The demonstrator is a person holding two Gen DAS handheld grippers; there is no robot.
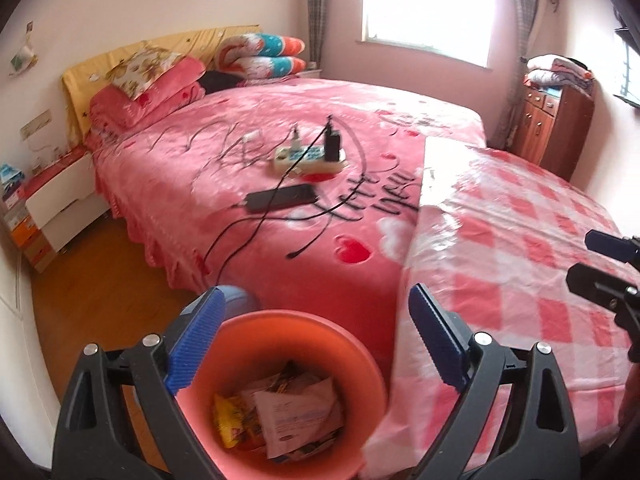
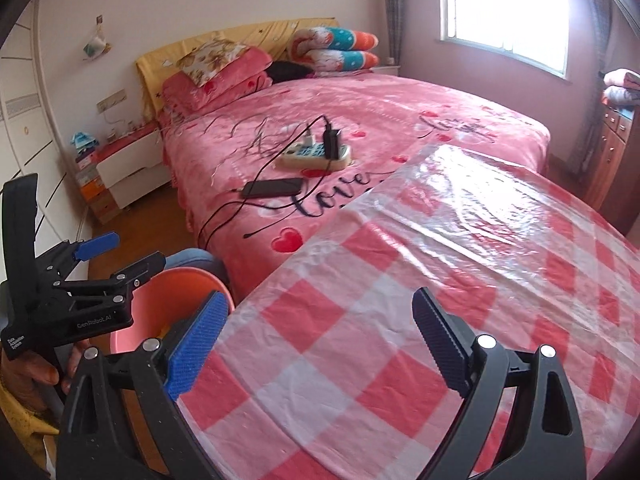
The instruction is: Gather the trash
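A pink bin (image 1: 304, 318) stands on the floor between the bed and the table. Inside it lie a yellow wrapper (image 1: 232, 420) and crumpled white paper (image 1: 296, 412). My left gripper (image 1: 316, 336) hangs open above the bin with nothing between its blue pads; the right wrist view shows it (image 2: 128, 254) over the bin (image 2: 160, 300), held by a hand. My right gripper (image 2: 320, 340) is open and empty above the red-and-white checked tablecloth (image 2: 360, 320). It also shows at the right edge of the left wrist view (image 1: 600, 264).
A bed with a pink cover (image 1: 280, 152) fills the middle, carrying a power strip (image 1: 308, 156), a dark phone (image 1: 280, 198) and loose cables. A white nightstand (image 1: 60, 196) stands at the left and a wooden cabinet (image 1: 552, 124) under the window at the right.
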